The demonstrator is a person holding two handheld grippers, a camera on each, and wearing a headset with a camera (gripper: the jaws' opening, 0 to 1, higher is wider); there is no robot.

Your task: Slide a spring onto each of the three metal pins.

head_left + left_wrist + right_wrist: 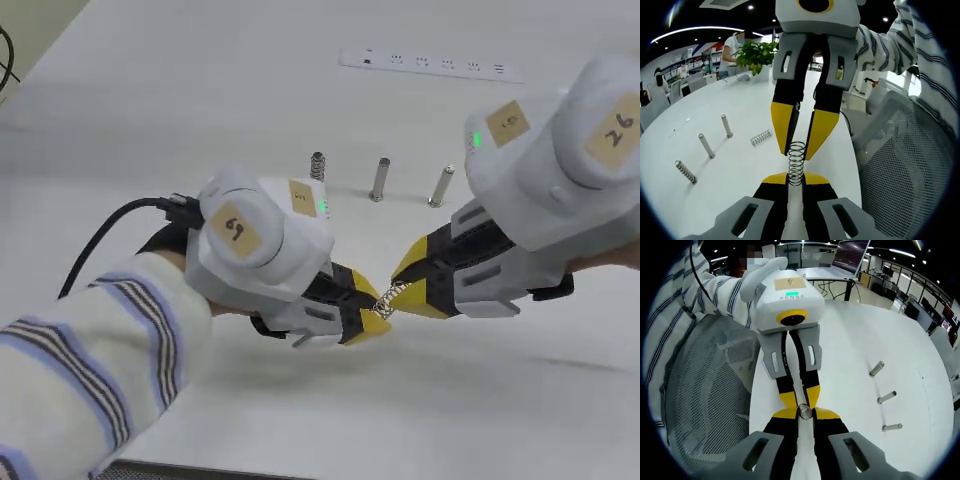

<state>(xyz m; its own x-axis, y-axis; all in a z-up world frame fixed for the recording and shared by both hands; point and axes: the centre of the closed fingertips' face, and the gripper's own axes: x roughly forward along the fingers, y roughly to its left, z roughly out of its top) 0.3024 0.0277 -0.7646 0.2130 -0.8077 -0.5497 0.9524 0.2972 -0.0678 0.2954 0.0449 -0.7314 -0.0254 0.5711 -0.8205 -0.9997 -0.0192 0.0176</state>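
Note:
A short steel spring point(388, 296) hangs above the white table point(300, 400) between my two grippers, which meet tip to tip. My left gripper point(372, 318) grips one end of it. My right gripper point(410, 290) has its yellow jaws pressed on the other end. In the left gripper view the spring point(796, 162) runs from my own jaws up into the right gripper's. Three metal pins stand behind: the left pin point(318, 166) wears a spring, while the middle pin point(380, 179) and right pin point(440, 186) are bare. A loose spring point(761, 137) lies near the pins.
A white power strip point(430, 65) lies along the far side of the table. A black cable point(100, 240) trails from the left gripper. A mesh chair point(900, 150) stands beside the table edge, and a potted plant point(757, 52) sits at the far end.

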